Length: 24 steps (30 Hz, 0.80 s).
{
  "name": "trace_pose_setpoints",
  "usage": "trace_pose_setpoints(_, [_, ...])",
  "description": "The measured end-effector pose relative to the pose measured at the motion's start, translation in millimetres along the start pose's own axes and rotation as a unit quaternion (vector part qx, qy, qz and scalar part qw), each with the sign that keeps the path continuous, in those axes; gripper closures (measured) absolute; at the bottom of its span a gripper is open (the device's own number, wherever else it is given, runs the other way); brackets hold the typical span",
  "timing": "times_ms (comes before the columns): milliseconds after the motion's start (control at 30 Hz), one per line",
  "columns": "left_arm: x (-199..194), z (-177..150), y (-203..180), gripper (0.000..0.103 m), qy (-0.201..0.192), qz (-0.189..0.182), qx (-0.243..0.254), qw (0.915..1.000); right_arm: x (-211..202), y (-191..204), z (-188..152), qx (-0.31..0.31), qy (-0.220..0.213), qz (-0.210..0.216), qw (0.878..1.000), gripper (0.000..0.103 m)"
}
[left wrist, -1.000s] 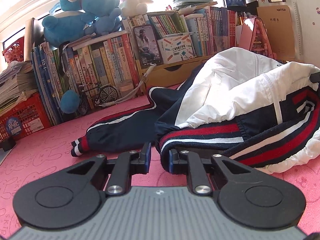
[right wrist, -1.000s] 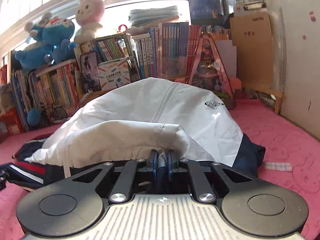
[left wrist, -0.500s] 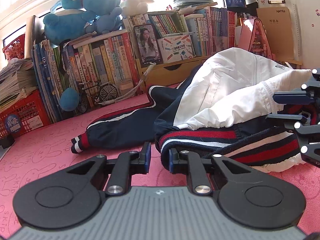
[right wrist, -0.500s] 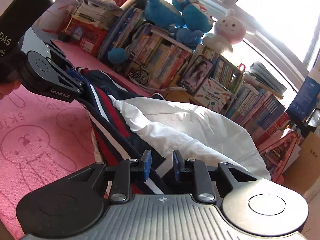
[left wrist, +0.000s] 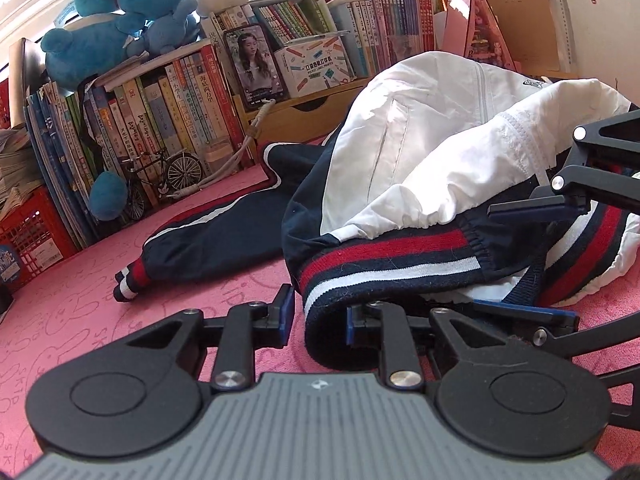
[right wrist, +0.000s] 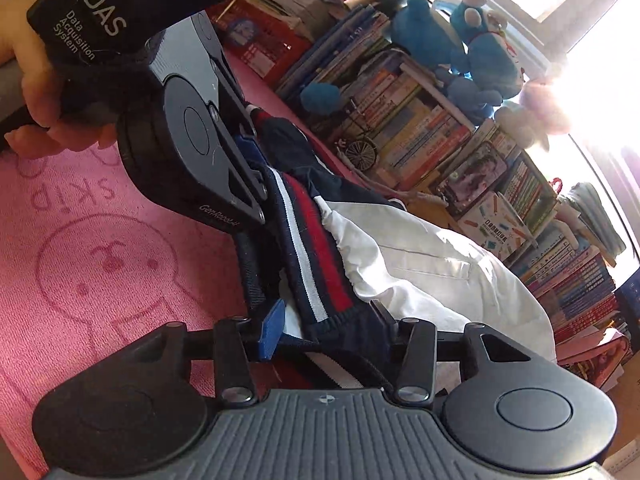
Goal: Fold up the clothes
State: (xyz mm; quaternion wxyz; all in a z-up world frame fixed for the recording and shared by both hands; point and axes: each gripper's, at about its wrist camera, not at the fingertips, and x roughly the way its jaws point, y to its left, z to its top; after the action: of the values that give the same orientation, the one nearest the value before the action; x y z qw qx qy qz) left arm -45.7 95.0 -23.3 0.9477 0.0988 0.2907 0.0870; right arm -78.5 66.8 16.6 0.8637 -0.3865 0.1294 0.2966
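Jacket (left wrist: 420, 152) lies crumpled on the pink mat (left wrist: 80, 312) in front of the bookshelf (left wrist: 160, 120), its striped hem (left wrist: 384, 256) sitting between the spread fingers of both the left gripper (left wrist: 318, 316) and the right gripper (right wrist: 328, 328), neither pinching it.

A navy and white zip-up jacket with a red, white and navy ribbed hem (left wrist: 400, 184) (right wrist: 400, 264) lies bunched in a heap on the pink towelling mat (left wrist: 80, 312) (right wrist: 100, 264). One navy sleeve with a striped cuff (left wrist: 200, 248) stretches flat towards the mat's left side. The white panel bulges upward above the striped hem.
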Motion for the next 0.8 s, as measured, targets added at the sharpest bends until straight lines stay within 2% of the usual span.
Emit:
trace_pose_setpoints(67, [1, 2, 6, 0.077, -0.005, 0.004, -0.017, 0.9998, 1, 3, -1, 0.005, 0.007, 0.011, 1.000, 0.057])
trace_pose_setpoints(167, [0, 5, 19, 0.080, -0.020, 0.016, -0.053, 0.9983, 8, 4, 4, 0.009, 0.011, 0.005, 1.000, 0.056])
trace_pose_setpoints(233, [0, 5, 25, 0.089, -0.020, 0.005, -0.082, 0.9965, 12, 13, 8, -0.007, 0.003, -0.008, 1.000, 0.053])
trace_pose_setpoints(267, [0, 5, 26, 0.090, -0.021, 0.004, -0.090, 0.9957, 13, 17, 10, -0.015, -0.003, -0.018, 1.000, 0.049])
trace_pose_setpoints(333, [-3, 5, 24, 0.092, -0.030, 0.015, -0.093, 0.9951, 17, 23, 12, -0.028, -0.015, -0.057, 0.998, 0.038])
trace_pose_setpoints(433, [-12, 7, 24, 0.092, -0.052, 0.027, -0.101, 0.9932, 22, 17, 11, -0.017, -0.016, -0.126, 0.992, 0.037])
trace_pose_setpoints(600, [-23, 13, 29, 0.091, -0.073, 0.018, -0.120, 0.9899, 1, -14, -16, 0.031, -0.010, -0.244, 0.969, 0.035])
trace_pose_setpoints(767, [-32, 18, 23, 0.089, -0.091, 0.015, -0.103, 0.9904, -24, -42, -42, 0.076, -0.009, -0.358, 0.930, 0.034])
trace_pose_setpoints(800, [-33, 18, 22, 0.089, -0.092, 0.009, -0.101, 0.9905, -29, -48, -46, 0.085, -0.013, -0.369, 0.925, 0.031])
